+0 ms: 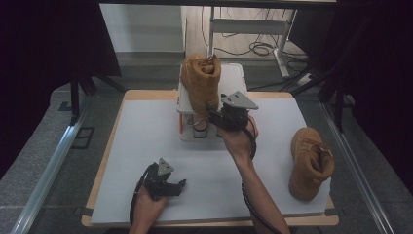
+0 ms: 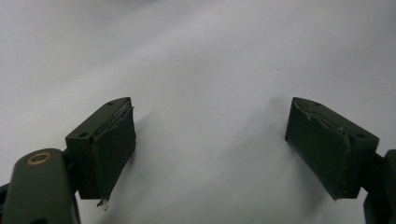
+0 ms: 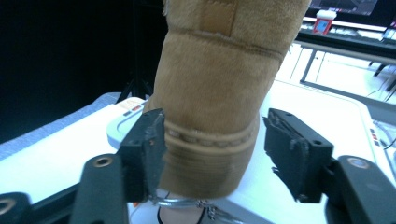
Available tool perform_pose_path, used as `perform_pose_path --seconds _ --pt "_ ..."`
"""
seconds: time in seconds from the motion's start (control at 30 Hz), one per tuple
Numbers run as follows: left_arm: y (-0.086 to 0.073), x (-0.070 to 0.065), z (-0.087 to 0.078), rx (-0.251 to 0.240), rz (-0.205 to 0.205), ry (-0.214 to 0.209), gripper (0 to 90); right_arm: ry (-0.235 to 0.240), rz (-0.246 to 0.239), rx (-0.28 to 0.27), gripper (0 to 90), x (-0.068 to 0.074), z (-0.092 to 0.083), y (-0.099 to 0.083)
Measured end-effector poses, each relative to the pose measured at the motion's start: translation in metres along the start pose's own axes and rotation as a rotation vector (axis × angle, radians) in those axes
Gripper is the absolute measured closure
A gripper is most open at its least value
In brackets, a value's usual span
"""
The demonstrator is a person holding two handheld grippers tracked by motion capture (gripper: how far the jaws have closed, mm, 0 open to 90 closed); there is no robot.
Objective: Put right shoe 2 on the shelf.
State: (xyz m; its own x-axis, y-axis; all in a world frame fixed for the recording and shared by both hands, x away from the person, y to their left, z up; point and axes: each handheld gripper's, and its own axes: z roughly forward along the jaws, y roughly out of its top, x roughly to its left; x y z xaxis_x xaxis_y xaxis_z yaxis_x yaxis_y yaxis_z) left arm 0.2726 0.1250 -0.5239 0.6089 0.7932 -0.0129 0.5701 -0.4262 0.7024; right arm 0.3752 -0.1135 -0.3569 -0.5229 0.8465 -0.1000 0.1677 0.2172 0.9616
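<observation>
Boot (image 3: 219, 93) stands on the white box (image 1: 234, 80) — right tool (image 3: 212, 149) half-open around its heel, left tool (image 2: 210, 144) wide open, empty.

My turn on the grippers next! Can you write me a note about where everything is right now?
Left hand-held gripper: open, holding nothing, low over the white table.
Right hand-held gripper: jaws around the heel of the tan boot on the white stand; one pad touches, the other is apart, so no grip yet.
White stand: at the table's far edge.
Second tan boot: on the table, right side.
Done: approach to the boot.
Left: grip it, probably lift it off.
</observation>
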Motion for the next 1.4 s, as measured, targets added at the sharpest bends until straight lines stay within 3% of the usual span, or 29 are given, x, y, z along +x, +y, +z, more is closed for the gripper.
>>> perform_pose_path --seconds 0.23,0.5,1.4 --pt "0.0 0.0 0.0 -0.003 -0.002 0.001 16.2 0.042 -0.016 0.016 65.8 0.001 -0.008 -0.012" --pt "0.0 0.0 0.0 -0.001 0.002 0.002 16.2 0.081 -0.033 0.061 89.1 0.002 -0.002 -0.028" --pt "0.0 0.0 0.0 0.0 0.003 0.002 16.2 0.108 -0.071 0.065 89.8 0.015 0.016 -0.024"
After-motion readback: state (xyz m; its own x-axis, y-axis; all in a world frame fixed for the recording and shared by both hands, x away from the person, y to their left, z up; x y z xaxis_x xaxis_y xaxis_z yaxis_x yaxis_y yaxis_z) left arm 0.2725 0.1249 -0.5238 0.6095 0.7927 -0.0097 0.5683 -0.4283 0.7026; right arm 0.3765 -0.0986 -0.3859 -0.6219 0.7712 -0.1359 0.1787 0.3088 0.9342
